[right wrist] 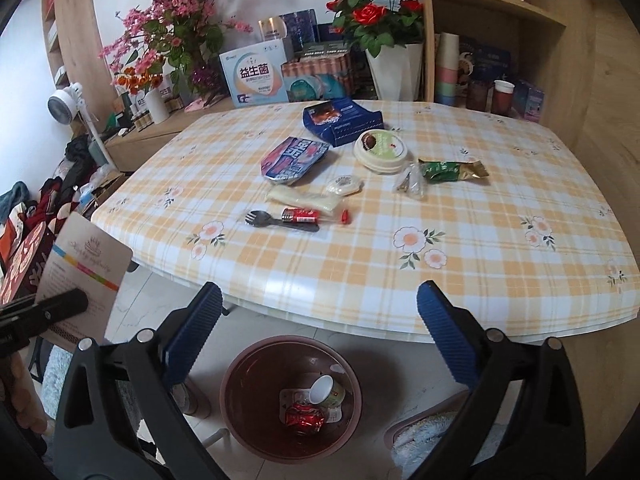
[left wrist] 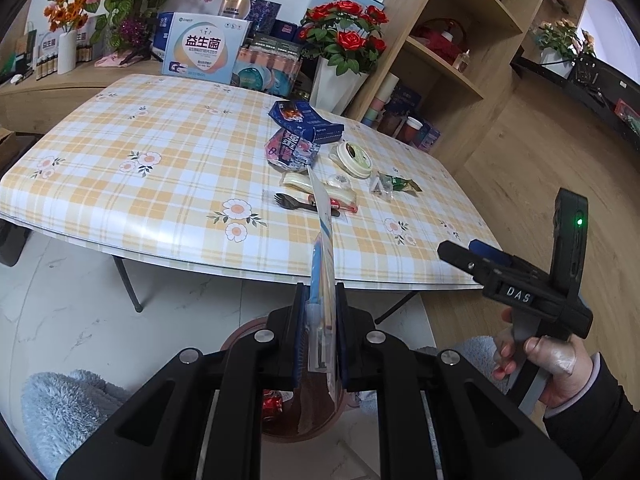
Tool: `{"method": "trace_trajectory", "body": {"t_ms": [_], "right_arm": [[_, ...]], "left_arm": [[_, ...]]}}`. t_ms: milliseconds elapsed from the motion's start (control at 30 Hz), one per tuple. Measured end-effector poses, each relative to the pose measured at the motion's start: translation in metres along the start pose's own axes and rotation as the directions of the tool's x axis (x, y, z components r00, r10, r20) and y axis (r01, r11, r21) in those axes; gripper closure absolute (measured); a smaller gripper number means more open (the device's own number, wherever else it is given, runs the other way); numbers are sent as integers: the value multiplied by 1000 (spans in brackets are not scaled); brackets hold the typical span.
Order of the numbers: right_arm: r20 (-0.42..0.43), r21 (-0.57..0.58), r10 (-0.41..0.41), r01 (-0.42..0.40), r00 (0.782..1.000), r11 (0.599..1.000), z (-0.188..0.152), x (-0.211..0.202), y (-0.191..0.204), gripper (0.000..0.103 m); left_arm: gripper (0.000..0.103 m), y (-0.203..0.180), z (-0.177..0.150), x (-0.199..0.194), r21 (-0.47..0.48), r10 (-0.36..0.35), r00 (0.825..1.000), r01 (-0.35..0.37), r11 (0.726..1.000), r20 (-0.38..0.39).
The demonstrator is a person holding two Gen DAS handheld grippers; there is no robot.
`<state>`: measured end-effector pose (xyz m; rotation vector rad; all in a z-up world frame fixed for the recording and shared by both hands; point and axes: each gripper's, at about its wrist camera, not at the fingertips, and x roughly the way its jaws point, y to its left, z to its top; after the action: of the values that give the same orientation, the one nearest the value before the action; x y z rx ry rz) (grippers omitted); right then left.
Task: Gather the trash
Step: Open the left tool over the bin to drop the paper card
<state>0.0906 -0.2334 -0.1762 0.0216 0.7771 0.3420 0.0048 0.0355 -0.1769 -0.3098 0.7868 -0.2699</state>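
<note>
My left gripper [left wrist: 320, 292] is shut on a flat printed card pack [left wrist: 325, 240], held edge-on above the brown trash bin [left wrist: 240, 334]. The right wrist view shows the same card [right wrist: 84, 264] at the left. My right gripper [right wrist: 320, 296] stands wide open and empty over the bin [right wrist: 240, 360], which holds a crushed red can [right wrist: 306, 420] and a white cup [right wrist: 322, 388]. On the checked table [right wrist: 480, 280] lie a blue box [right wrist: 344, 120], a pink snack bag [right wrist: 292, 158], a round lidded tub [right wrist: 382, 152], a green wrapper [right wrist: 452, 170] and a black spork [right wrist: 276, 220].
A white flower pot [right wrist: 396, 72] and boxes stand behind the table, with wooden shelves [right wrist: 500, 20] at the right. Fluffy blue slippers [right wrist: 424, 436] lie on the tiled floor beside the bin. Clothes are piled at the left [right wrist: 44, 200].
</note>
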Motion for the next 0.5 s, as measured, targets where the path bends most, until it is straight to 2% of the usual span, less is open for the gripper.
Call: {"method": "trace_trajectory", "body": {"t_ms": [467, 500], "right_arm": [[29, 7, -28, 28, 999, 1000, 3, -16, -15, 7], [29, 9, -30, 29, 999, 1000, 2, -16, -15, 7]], "left_arm": [[89, -22, -12, 28, 59, -23, 996, 28, 998, -88], [82, -22, -12, 29, 60, -25, 995, 31, 998, -93]]}}
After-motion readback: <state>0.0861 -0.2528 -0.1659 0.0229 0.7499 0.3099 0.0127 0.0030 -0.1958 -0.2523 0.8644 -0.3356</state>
